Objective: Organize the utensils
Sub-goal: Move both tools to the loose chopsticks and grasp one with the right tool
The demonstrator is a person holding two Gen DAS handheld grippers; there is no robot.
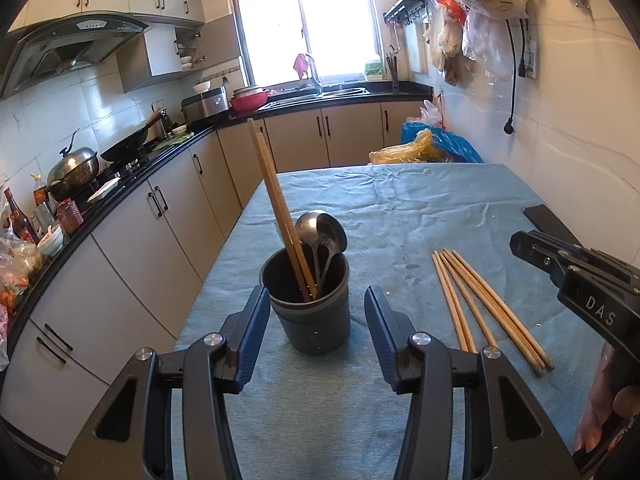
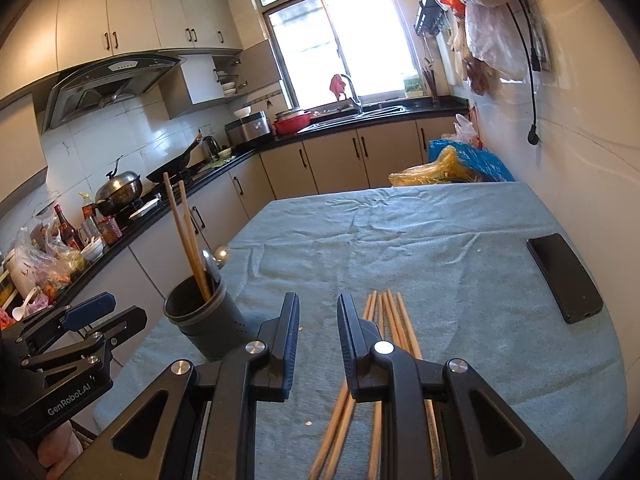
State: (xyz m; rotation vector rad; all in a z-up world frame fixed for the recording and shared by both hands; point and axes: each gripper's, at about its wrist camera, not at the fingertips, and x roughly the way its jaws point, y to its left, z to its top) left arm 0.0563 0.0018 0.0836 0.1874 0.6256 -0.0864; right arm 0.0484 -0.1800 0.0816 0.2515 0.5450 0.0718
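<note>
Chopsticks (image 2: 390,320) are what I'm after now: a loose bundle lies on the blue cloth (image 2: 440,240), running from near to far, directly under and just right of my right gripper (image 2: 318,320). Its jaws stand partly open with nothing between them. My left gripper (image 1: 317,308) is spread wider, also empty, with the dark holder (image 1: 310,312) sitting between its fingers, though I can't tell whether the pads touch its wall. That holder already carries two chopsticks (image 1: 276,204) and a pair of metal ladles (image 1: 322,232), all leaning toward the far left.

I'd judge the step in hand to be picking up more sticks from the bundle. To do it well I'd shift the right gripper slightly right so one or two sticks sit squarely between the pads, come down near their middle rather than the tips, and close across them, not along. Round wood on soft cloth may roll, so I'd close slowly. I'd let the left gripper steady the holder, since its load leans and a nudge could tip it. A phone (image 2: 564,276) lies well apart to the right.
</note>
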